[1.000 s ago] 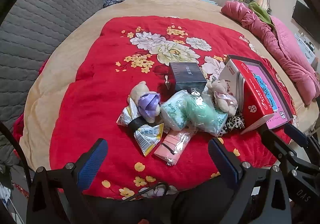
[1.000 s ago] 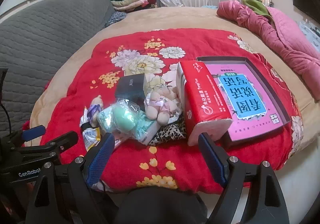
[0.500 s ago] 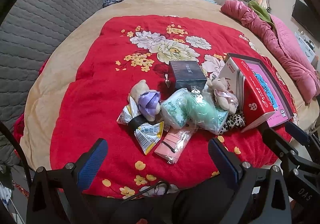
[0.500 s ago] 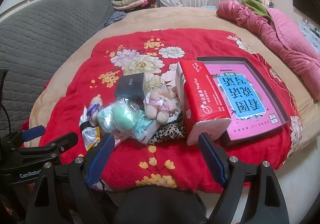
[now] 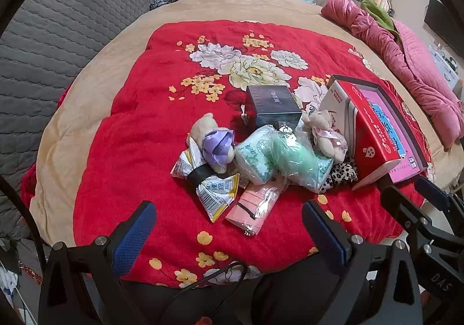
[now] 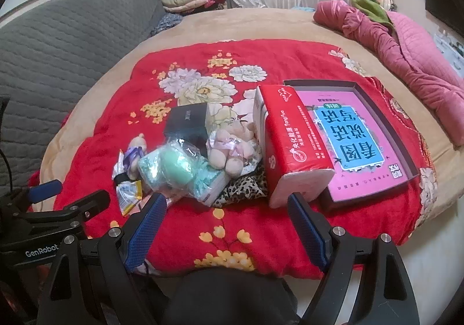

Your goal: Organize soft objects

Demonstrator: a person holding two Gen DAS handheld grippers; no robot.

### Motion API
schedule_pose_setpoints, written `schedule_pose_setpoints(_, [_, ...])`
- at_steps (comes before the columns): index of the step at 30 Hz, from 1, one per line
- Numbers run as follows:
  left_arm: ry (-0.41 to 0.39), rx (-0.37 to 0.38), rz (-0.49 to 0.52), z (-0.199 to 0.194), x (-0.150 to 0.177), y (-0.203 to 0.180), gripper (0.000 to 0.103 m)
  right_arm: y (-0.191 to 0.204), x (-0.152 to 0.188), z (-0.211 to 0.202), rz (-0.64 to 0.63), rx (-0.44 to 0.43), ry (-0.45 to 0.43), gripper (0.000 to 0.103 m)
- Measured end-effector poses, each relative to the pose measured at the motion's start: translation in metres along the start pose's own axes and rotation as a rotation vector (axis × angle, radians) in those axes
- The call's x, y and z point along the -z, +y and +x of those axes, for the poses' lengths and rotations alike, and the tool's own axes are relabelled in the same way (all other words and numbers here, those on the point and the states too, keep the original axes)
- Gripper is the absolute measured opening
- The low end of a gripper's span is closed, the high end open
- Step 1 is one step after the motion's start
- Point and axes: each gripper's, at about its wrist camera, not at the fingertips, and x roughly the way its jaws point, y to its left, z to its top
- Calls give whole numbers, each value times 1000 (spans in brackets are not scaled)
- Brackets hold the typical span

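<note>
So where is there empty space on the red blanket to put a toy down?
The red blanket lies bare left of the purple-bow bear and beyond the dark box. It's crowded from the bear to the red tissue pack.

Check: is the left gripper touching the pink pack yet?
Apart. The left wrist view shows red blanket between the left gripper and pink pack.

Both cameras now sit slightly closer to the heap of soft things on the red blanket (image 5: pixel 139 133). In the right wrist view the small pink bear (image 6: pixel 232 148) and the red tissue pack (image 6: pixel 290 139) appear a little lower and larger than a second ago.
</note>
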Motion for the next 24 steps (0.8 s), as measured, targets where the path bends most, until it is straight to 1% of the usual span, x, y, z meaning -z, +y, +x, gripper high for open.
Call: schedule_pose_setpoints(24, [5,-11,6,2,2,-2,101,-2,0,2,11,9,9,86])
